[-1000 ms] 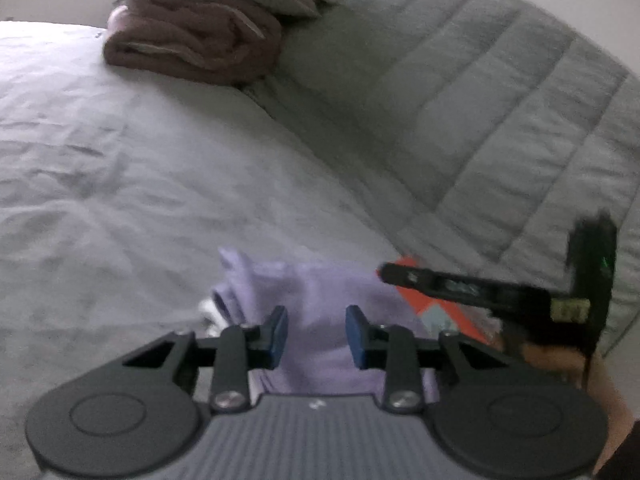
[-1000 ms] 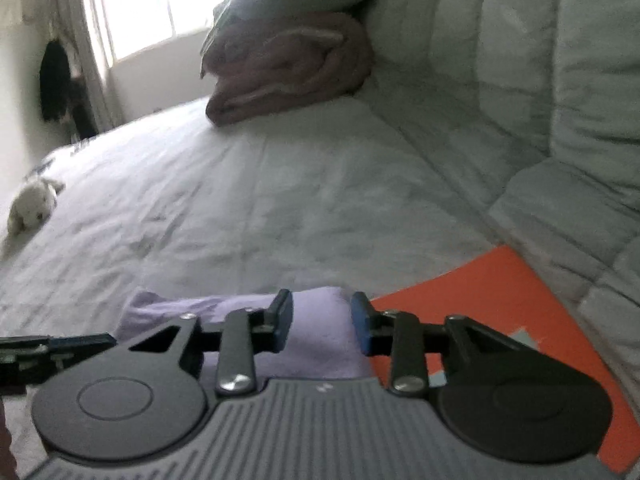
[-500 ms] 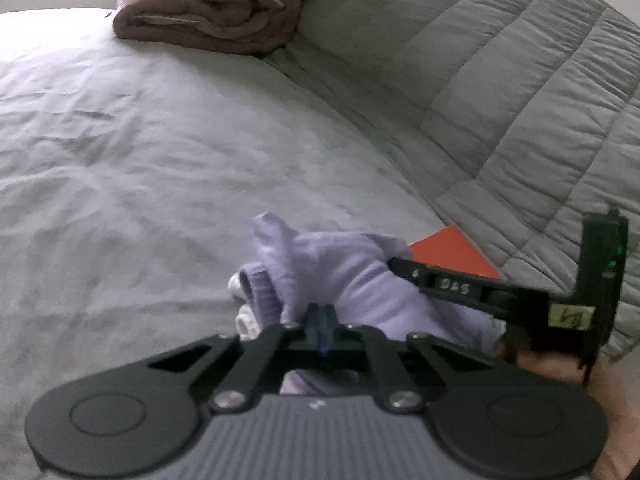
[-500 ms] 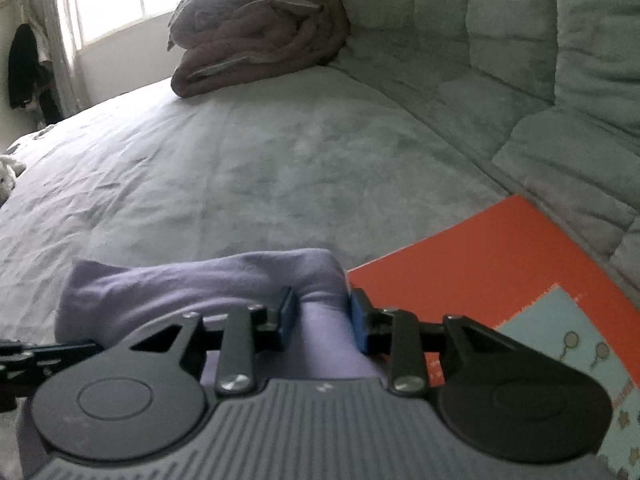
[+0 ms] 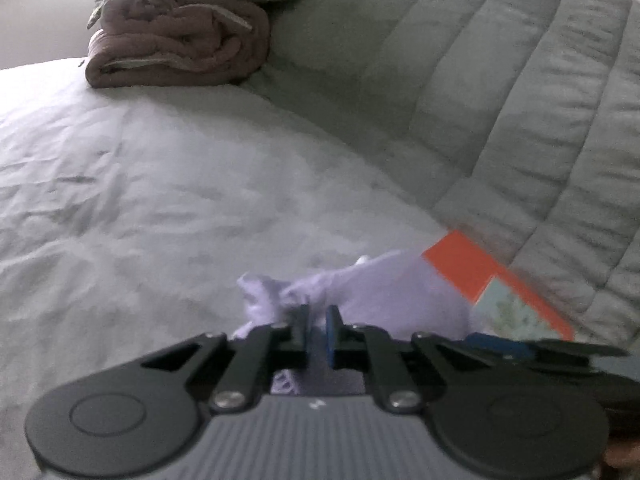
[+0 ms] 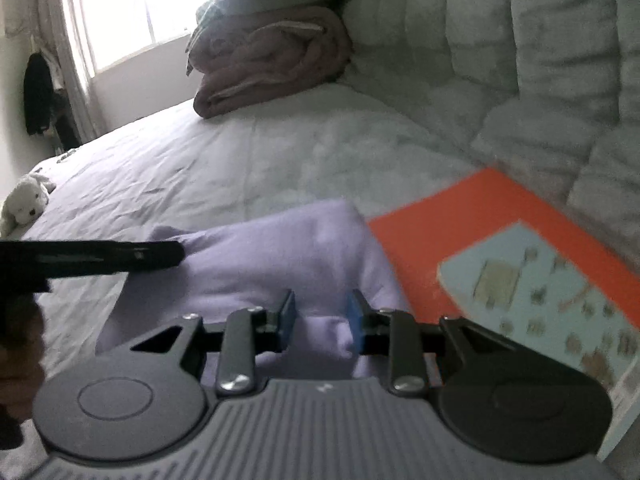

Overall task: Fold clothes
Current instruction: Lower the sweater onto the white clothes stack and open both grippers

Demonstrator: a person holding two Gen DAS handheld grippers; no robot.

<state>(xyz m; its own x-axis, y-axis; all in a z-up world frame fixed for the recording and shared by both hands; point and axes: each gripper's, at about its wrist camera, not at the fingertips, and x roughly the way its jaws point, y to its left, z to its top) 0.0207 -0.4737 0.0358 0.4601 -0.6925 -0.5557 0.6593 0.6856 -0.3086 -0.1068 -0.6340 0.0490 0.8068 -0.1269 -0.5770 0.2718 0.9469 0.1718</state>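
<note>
Jaws of the left gripper [image 5: 318, 330], just reopening slightly, pinched the crumpled lilac cloth garment [image 5: 372, 292]; the right gripper [image 6: 320, 320] clamped its fold.

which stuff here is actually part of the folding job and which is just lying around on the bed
Part of the job:
- lilac garment
- left tongs, nearly shut on a bunch of it
- right tongs, set around a fold

Just lying about:
- orange book
- rolled pink blanket
- white plush toy
- quilted duvet
</note>
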